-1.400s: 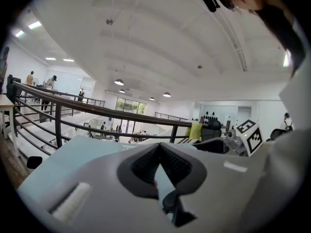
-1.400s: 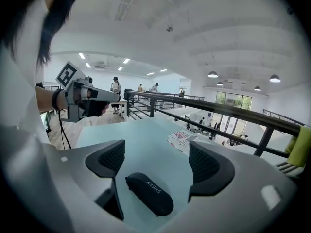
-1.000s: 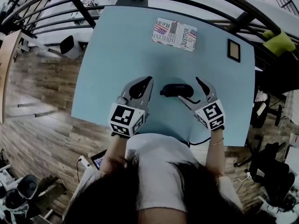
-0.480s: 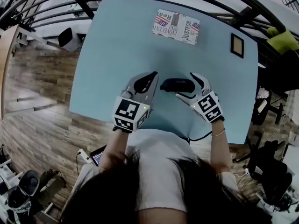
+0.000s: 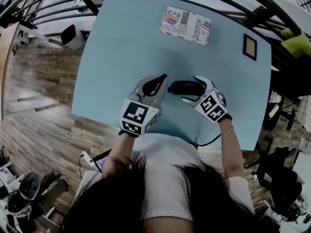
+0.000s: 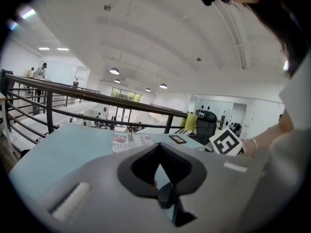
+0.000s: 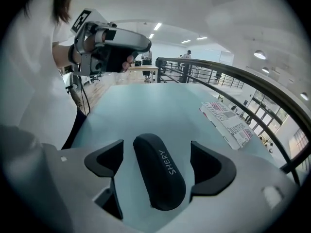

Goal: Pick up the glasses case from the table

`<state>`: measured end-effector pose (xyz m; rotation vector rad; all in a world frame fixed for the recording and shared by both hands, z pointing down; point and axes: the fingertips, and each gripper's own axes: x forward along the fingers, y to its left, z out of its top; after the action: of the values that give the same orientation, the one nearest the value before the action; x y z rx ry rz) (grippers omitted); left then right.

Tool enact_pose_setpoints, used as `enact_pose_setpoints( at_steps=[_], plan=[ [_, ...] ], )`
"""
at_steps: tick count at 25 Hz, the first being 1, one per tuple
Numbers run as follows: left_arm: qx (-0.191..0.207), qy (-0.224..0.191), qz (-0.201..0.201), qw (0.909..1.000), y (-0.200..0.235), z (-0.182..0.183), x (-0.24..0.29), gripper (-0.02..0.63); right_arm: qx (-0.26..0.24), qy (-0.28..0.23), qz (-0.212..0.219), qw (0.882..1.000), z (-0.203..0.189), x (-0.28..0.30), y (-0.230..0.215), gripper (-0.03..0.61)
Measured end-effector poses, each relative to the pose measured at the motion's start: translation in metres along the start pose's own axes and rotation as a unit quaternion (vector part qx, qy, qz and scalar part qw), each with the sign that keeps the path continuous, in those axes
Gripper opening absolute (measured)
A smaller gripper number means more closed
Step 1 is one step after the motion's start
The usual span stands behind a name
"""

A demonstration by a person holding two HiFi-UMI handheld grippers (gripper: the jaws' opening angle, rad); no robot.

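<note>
Black glasses case now lies inside the right gripper, jaws wide; left gripper jaws closed.

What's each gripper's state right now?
Left gripper: jaws shut, holding nothing.
Right gripper: jaws open on either side of the glasses case, not gripping it.

One glasses case is lying on the one table; one newspaper and one small frame are resting there too; two claws are showing, the left claw and the right claw.
</note>
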<state>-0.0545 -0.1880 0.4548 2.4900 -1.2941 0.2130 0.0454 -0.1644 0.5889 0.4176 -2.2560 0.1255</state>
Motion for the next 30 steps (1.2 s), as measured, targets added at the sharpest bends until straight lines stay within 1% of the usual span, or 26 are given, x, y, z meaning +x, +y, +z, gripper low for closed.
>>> enact_pose_setpoints(
  at_steps=[3, 7, 11, 18, 21, 25, 30],
  plan=[
    [-0.002, 0.002, 0.000, 1.0000, 0.002, -0.002, 0.001, 0.057, -0.012, 0.029, 0.010, 0.999, -0.017, 0.012, 0.002, 0.403],
    [-0.006, 0.005, 0.002, 1.0000, 0.004, -0.005, 0.003, 0.057, -0.029, 0.054, 0.021, 0.998, -0.028, 0.024, 0.003, 0.403],
    [-0.009, 0.010, 0.000, 0.9999, 0.003, -0.009, 0.005, 0.057, -0.044, 0.074, 0.031, 0.996, -0.037, 0.036, 0.003, 0.403],
    [-0.014, 0.017, 0.001, 0.9998, 0.007, -0.014, 0.007, 0.057, -0.086, 0.097, 0.046, 0.990, -0.048, 0.052, 0.004, 0.402],
    [-0.016, 0.019, 0.004, 0.9997, 0.009, -0.016, 0.006, 0.057, -0.102, 0.108, 0.060, 0.987, -0.053, 0.057, 0.007, 0.402],
    [-0.018, 0.021, 0.005, 0.9996, 0.011, -0.017, 0.006, 0.057, -0.133, 0.132, 0.072, 0.980, -0.062, 0.061, 0.007, 0.402],
    [-0.020, 0.024, 0.005, 0.9995, 0.012, -0.021, 0.006, 0.057, -0.150, 0.149, 0.092, 0.973, -0.066, 0.065, 0.004, 0.402]
  ],
)
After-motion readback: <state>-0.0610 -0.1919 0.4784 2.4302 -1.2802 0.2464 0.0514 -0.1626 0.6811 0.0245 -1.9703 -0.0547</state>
